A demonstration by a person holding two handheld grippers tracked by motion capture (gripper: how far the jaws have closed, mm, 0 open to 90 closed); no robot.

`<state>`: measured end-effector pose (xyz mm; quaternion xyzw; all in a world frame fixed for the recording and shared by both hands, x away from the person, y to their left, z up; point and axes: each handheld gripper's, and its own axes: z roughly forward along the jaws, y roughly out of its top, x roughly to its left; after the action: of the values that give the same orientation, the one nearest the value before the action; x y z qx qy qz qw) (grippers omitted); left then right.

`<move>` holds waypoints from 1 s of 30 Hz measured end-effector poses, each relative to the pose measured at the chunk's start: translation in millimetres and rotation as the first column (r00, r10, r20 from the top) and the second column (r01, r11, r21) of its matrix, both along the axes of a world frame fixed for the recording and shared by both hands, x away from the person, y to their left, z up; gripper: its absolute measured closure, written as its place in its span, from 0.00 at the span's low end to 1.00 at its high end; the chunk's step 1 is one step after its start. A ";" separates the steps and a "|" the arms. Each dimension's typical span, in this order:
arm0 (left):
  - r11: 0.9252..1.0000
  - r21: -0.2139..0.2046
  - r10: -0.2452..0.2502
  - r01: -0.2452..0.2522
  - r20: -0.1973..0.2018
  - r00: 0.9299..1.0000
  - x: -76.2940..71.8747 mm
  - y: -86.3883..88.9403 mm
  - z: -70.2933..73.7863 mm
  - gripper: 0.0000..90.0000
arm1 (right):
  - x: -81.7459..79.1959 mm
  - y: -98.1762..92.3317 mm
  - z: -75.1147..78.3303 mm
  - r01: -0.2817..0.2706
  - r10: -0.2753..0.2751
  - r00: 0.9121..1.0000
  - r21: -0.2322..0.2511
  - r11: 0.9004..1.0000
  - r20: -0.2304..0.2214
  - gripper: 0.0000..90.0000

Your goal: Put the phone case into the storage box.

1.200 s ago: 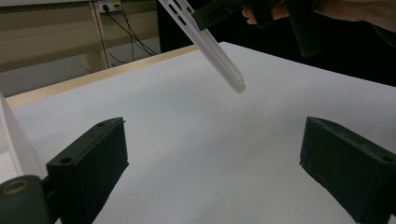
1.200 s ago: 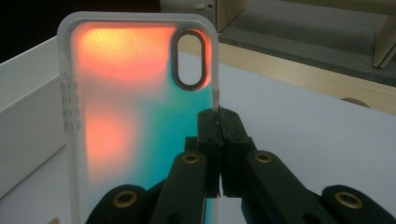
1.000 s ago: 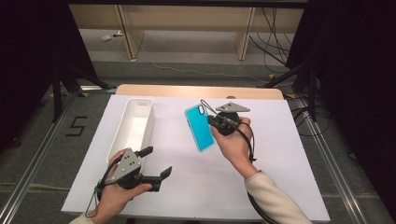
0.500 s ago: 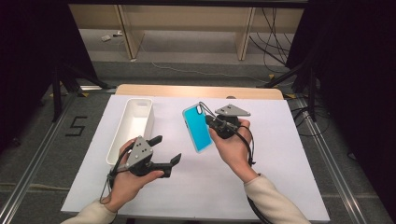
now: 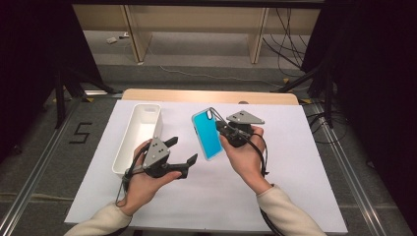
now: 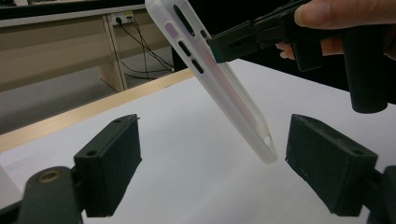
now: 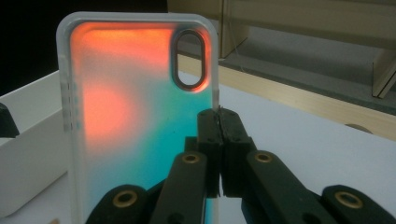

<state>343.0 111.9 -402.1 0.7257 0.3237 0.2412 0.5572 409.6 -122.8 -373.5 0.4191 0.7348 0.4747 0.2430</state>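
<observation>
A translucent phone case [image 5: 208,135] with a teal back is held up off the table, and my right gripper [image 5: 222,129] is shut on its right edge. In the right gripper view the case [image 7: 135,116] glows orange and teal, and my right gripper [image 7: 219,122] pinches its rim just below the camera cutout. My left gripper [image 5: 183,150] is open a little to the case's lower left. In the left gripper view the case's side edge [image 6: 219,79] slants down between and beyond the open jaws of my left gripper [image 6: 210,163], without touching them. The right gripper [image 6: 238,39] clamps the case from the upper right.
A long white bin [image 5: 137,137] stands at the left of the white table sheet [image 5: 295,162], close to the left hand. Its wall [image 7: 28,140] appears left of the case. The table's wooden far edge [image 5: 206,96] borders a floor with cables and stands.
My left gripper has risen from the near left and moved right and forward toward the case, staying open. The right gripper holds the case almost still.
</observation>
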 end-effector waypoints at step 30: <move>0.998 0.025 0.049 -0.049 -0.007 0.999 11.5 -20.2 5.6 0.43 | -1.6 2.8 -0.7 0.010 -0.010 1.000 0.002 1.000 0.030 0.99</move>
<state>354.5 91.7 -396.6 0.7252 0.3406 0.2559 0.5409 408.0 -120.0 -374.2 0.4160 0.7286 0.4803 0.2559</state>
